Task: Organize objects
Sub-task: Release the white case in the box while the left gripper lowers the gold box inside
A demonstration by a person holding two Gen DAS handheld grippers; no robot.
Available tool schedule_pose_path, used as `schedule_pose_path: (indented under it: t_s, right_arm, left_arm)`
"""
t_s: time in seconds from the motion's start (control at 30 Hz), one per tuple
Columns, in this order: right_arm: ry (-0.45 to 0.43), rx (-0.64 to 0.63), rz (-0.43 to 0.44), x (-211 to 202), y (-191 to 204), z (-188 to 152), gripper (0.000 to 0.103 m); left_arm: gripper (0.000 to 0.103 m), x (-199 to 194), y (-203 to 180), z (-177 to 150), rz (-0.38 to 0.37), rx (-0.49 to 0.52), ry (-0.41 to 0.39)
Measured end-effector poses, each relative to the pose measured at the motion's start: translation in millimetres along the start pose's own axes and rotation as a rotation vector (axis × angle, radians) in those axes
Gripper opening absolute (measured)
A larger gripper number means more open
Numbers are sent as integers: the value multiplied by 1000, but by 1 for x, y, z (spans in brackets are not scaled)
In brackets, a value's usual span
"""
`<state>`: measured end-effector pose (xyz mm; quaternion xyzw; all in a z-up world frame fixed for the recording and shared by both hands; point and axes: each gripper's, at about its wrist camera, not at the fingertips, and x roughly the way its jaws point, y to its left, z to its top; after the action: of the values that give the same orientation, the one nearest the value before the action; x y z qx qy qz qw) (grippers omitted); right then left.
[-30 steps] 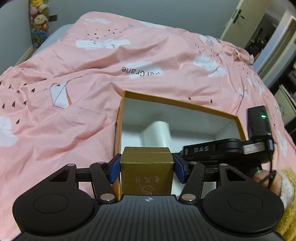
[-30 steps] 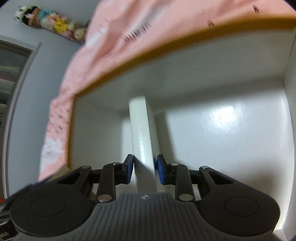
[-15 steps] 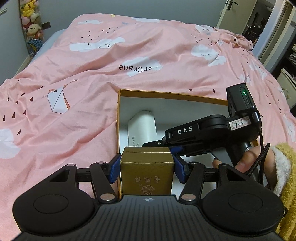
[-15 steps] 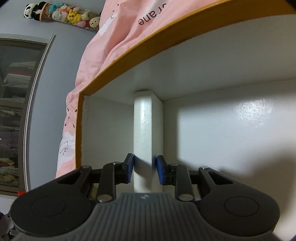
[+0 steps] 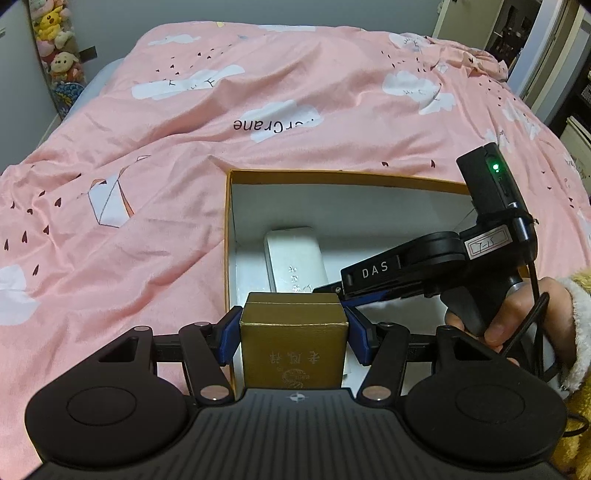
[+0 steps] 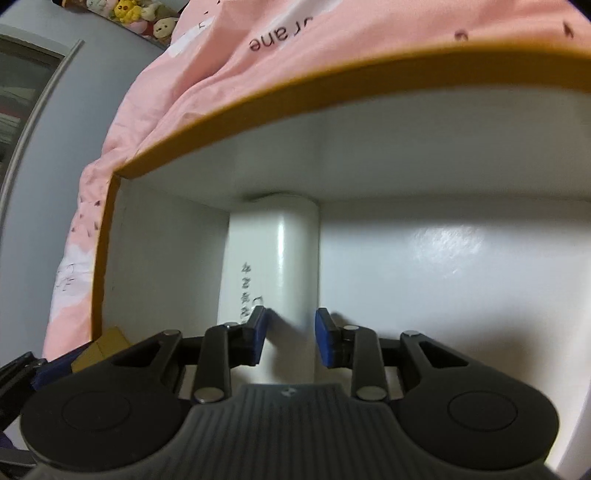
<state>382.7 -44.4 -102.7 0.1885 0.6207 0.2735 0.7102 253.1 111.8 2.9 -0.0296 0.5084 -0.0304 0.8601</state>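
Inside the open box (image 5: 236, 229), the white case (image 5: 295, 254) lies lengthwise ahead of the right hand-held gripper (image 6: 290, 338), its jaws parted around it, while the left hand-held gripper (image 5: 293, 334) clamps a gold carton (image 5: 293, 350) at the near wall.

A: What kind of place is this?

B: It is a bedroom in a home. A bed (image 5: 110, 258) fills the view, with a pink duvet cover (image 5: 295, 92) that has white clouds and paper cranes printed on it.

A: What else shows it?

B: Plush toys (image 5: 55, 48) hang by the grey wall (image 5: 221, 14), and a door (image 5: 465, 18) stands at the far corner.
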Motion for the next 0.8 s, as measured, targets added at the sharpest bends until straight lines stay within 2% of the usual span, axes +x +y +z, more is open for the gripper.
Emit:
schedule_pose_path:
  t_s: [0.1,0.2,0.53,0.77,0.8]
  right_arm:
    - [11,7,12,0,-3,-2,30]
    - [23,4,24,0,-5,-3,24]
    - [35,77,103,15,-9,8,21]
    - [38,47,128,23,-6,12,20]
    - [43,42,130,21,-7,12,16]
  left_arm:
    - [67,0,-1,-1,3,3,-3]
    - [67,0,-1,-3,5,8,-12]
    - [67,-1,0,-12,-1,21,-18]
    - [67,-1,0,-14,3,24,-20]
    - [67,0,0,-15,1,25,-20]
